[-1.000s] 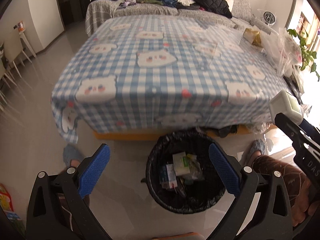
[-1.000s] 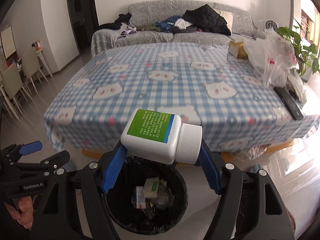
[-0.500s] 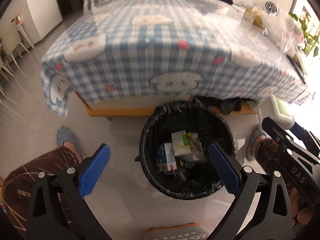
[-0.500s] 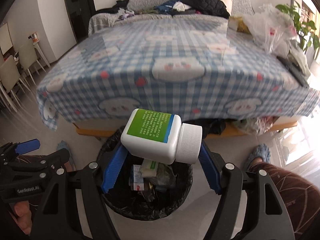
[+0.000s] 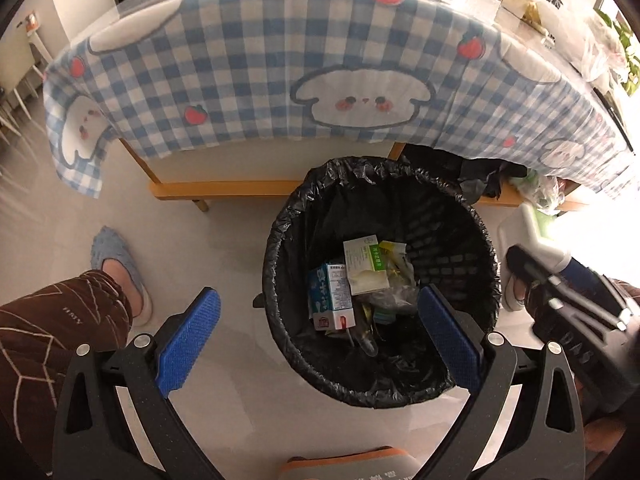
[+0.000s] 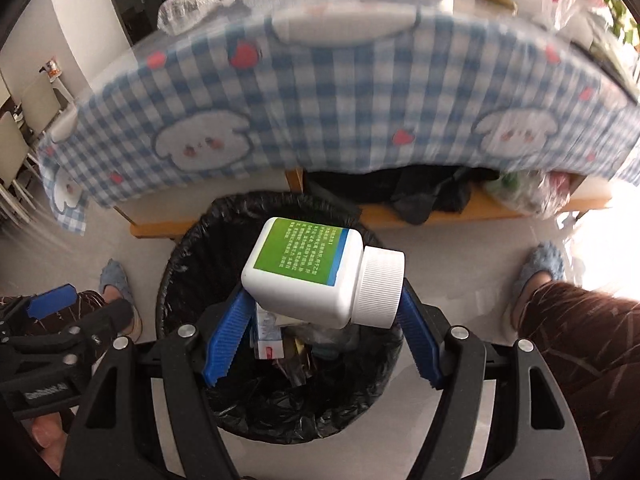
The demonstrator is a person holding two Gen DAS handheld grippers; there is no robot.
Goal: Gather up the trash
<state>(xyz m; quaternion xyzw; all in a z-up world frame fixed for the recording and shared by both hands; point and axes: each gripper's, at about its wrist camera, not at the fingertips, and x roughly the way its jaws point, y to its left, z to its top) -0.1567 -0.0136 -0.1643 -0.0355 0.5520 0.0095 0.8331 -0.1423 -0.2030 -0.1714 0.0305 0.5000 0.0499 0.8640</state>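
Already binned: cartons (image 5: 352,280) inside trash can (image 5: 486,240). Gripped sideways in right claw (image 6: 322,312), white bottle (image 6: 316,276), undropped. Left claw (image 5: 318,328) empty, wide at six o'clock.

Bin (image 5: 280,280) mouth open from above; cartons (image 5: 362,266) low inside. Table edge (image 5: 256,190) overhangs the far rim; bare floor (image 5: 224,256) left.
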